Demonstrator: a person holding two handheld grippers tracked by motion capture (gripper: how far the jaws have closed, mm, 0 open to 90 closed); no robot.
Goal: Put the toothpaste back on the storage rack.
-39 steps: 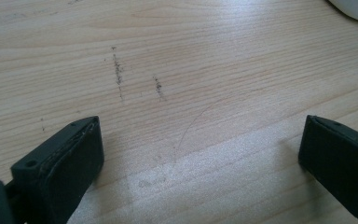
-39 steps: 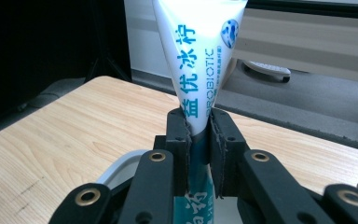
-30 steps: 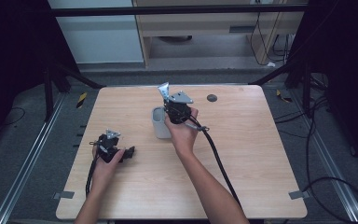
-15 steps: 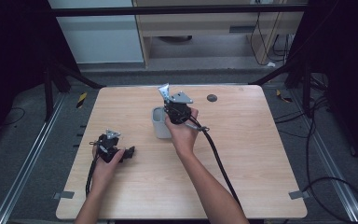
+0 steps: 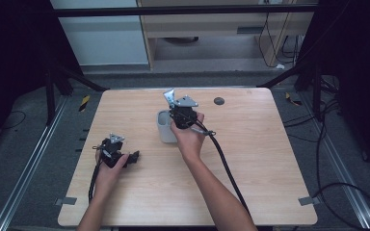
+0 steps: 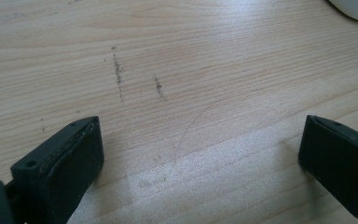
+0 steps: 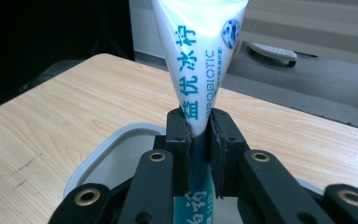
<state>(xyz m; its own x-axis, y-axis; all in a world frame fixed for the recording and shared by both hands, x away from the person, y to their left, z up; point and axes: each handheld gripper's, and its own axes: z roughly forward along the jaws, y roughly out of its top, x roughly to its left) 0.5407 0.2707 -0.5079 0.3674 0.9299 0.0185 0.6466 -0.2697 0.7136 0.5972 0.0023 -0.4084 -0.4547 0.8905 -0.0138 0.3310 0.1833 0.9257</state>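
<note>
The right tongs (image 7: 198, 126) were pinching a white packet (image 7: 200, 51) with blue lettering, their pads pressed on its narrow lower part so that the wide end fanned up above them. In the high view the packet (image 5: 169, 97) stood upright over the far rim of a small grey bin (image 5: 164, 129) near the middle of the surface (image 5: 250, 159), with the right tongs (image 5: 177, 107) directly above the bin's opening. From the right gripper view, the bin's (image 7: 102, 149) pale rim curved just below the jaws, and its inside looked bare as far as I could see.

The left tongs (image 5: 134, 157) lay low on the surface toward the person's left, well apart from the bin. In the left gripper view the jaws stood spread wide with nothing between them but bare wood (image 6: 191, 93), and a white rounded edge (image 6: 354, 9) peeked in at the top corner.

To my eye the step in hand was the drop: the packet had been carried over the bin and was poised above it, not yet released. The next move seemed to call for lowering or tipping the packet so its bulk sat inside the rim, then spreading the right tongs. Because it was held by the thin end with the wide end up, it could topple outward over the far edge if let go too high.
</note>
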